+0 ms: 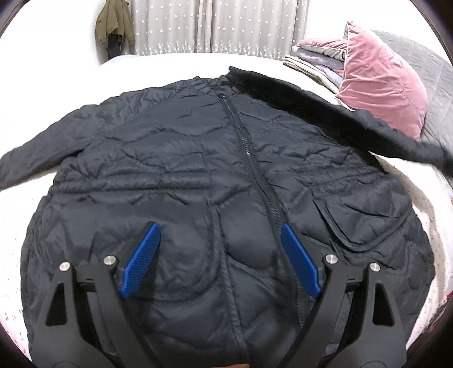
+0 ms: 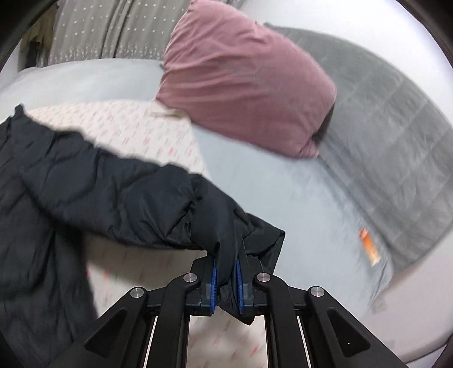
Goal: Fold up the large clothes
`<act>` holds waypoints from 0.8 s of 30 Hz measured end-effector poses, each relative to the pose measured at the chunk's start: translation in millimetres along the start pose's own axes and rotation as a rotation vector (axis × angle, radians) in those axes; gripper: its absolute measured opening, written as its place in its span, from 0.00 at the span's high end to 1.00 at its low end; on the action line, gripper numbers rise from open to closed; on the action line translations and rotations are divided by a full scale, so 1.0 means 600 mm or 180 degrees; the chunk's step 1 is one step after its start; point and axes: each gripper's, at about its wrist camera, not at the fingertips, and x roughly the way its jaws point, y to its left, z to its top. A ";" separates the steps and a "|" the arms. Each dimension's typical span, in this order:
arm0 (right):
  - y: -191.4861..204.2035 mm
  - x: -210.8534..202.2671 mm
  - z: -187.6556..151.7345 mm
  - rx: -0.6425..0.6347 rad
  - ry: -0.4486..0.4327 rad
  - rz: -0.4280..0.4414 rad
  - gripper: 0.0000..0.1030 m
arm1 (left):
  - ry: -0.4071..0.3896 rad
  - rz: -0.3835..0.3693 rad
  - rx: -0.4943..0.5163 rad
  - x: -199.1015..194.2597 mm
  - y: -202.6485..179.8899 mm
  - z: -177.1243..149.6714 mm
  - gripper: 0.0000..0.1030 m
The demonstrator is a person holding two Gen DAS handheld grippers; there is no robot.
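A dark navy quilted jacket [image 1: 198,169] lies front up on the bed, zipped, with its hem toward me. My left gripper [image 1: 220,240] hovers open over the lower front beside the zipper [image 1: 254,175], with nothing between its blue pads [image 1: 141,260]. The jacket's right sleeve [image 1: 368,124] is lifted off the bed and stretches toward the right edge. In the right wrist view my right gripper [image 2: 226,266] is shut on the cuff end of that sleeve [image 2: 127,198], and the fabric bunches between the blue pads [image 2: 213,280]. The left sleeve [image 1: 34,153] lies flat at the left.
A pink velvet pillow [image 1: 379,82] [image 2: 246,82] leans at the head of the bed by folded blankets [image 1: 314,62] and a grey quilt [image 2: 396,136]. Curtains [image 1: 215,25] and a hanging olive coat [image 1: 113,25] stand behind. The bedsheet [image 2: 127,130] is white with small red marks.
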 end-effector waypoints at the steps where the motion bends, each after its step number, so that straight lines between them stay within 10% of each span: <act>1: -0.005 0.011 0.040 -0.0008 -0.0013 -0.0062 0.90 | -0.0021 0.0017 0.0000 0.002 0.004 0.003 0.15; 5: -0.046 0.078 0.199 0.0348 -0.0067 -0.0119 0.83 | -0.0045 0.0053 -0.0050 0.012 0.023 0.015 0.15; 7: -0.075 0.094 0.247 0.0657 -0.0126 -0.0461 0.49 | -0.0026 0.0071 -0.0091 0.017 0.034 0.020 0.15; 10: -0.103 0.096 0.263 0.1151 -0.0153 -0.0732 0.30 | -0.0013 0.0077 -0.0219 0.019 0.056 0.026 0.15; 18: -0.020 0.147 0.157 0.0575 0.0186 0.0399 0.29 | -0.0016 0.0279 -0.0360 0.008 0.120 0.047 0.15; 24: 0.035 0.141 -0.022 0.0392 0.0682 0.1972 0.29 | 0.0157 0.0309 -0.0738 -0.019 0.229 0.036 0.15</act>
